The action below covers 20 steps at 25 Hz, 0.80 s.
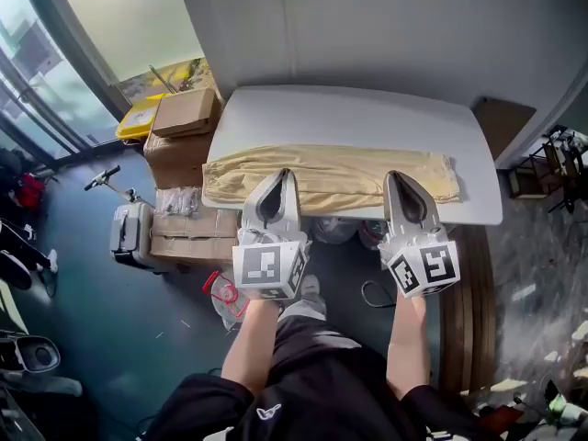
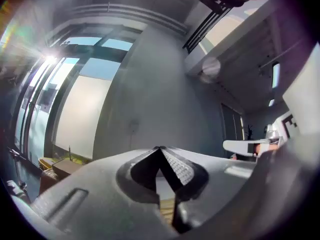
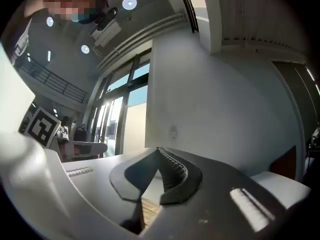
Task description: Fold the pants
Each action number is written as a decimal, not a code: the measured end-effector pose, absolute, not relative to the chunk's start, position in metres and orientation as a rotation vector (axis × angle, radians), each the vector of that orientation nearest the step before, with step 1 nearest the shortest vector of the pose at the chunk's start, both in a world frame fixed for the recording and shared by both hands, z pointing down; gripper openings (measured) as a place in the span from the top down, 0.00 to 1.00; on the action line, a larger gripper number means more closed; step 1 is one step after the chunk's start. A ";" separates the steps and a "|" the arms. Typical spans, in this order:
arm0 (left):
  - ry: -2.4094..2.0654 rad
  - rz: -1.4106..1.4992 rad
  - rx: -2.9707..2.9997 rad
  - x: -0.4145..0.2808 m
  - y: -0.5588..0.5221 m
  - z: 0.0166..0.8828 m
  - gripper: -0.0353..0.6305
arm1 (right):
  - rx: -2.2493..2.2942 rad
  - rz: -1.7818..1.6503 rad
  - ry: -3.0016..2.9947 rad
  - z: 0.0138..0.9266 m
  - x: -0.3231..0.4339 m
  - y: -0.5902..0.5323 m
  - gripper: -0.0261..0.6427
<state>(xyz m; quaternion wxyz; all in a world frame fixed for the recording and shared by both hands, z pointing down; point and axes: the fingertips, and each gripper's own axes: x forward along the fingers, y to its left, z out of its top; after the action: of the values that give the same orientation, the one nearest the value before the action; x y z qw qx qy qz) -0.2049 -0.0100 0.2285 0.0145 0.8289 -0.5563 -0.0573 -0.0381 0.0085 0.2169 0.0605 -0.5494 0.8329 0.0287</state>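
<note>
Head view: the pants (image 1: 340, 175), tan, lay folded into one long band across the near half of the white table (image 1: 349, 118), at the centre of the frame. The band ran left to right, its front edge close to the table's near edge and its right end just short of the table's right end.

Left gripper (image 1: 283, 173): held level at lower centre-left, with its tip over the near edge of the pants. In the left gripper view its jaws (image 2: 159, 148) were closed, the tips meeting in a point against the grey wall. I saw no cloth between the tips. A patch of the tan pants (image 2: 167, 206) showed lower down, through the gap behind the tips.

Right gripper (image 1: 395, 176): held alongside at lower centre-right, well apart from the left, with its tip likewise over the near edge of the pants. In the right gripper view its jaws (image 3: 158, 149) were closed tip to tip, with nothing pinched that I could see. Tan fabric (image 3: 150, 211) showed below through the same kind of gap.

Each gripper's marker cube, left (image 1: 268, 266) and right (image 1: 423, 269), sat above the person's forearm at the bottom of the frame.

Surroundings: stacked cardboard boxes (image 1: 184, 113) stood against the table's left end, at upper left of the frame.
</note>
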 end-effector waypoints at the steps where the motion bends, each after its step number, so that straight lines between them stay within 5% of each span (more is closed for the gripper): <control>1: -1.723 -0.162 2.567 -0.207 -0.026 0.233 0.94 | -1.671 0.067 2.522 0.221 -0.041 -0.008 0.95; 20: -1.577 -0.173 2.584 -0.202 -0.181 0.250 0.94 | -1.771 0.057 2.551 0.229 -0.055 -0.161 0.95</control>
<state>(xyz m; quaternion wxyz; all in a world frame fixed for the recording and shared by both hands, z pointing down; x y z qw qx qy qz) -0.2017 -0.1810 0.2503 0.0547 0.8510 -0.5192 -0.0569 -0.0546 -0.1613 0.2289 0.0179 -0.5702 0.8211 0.0184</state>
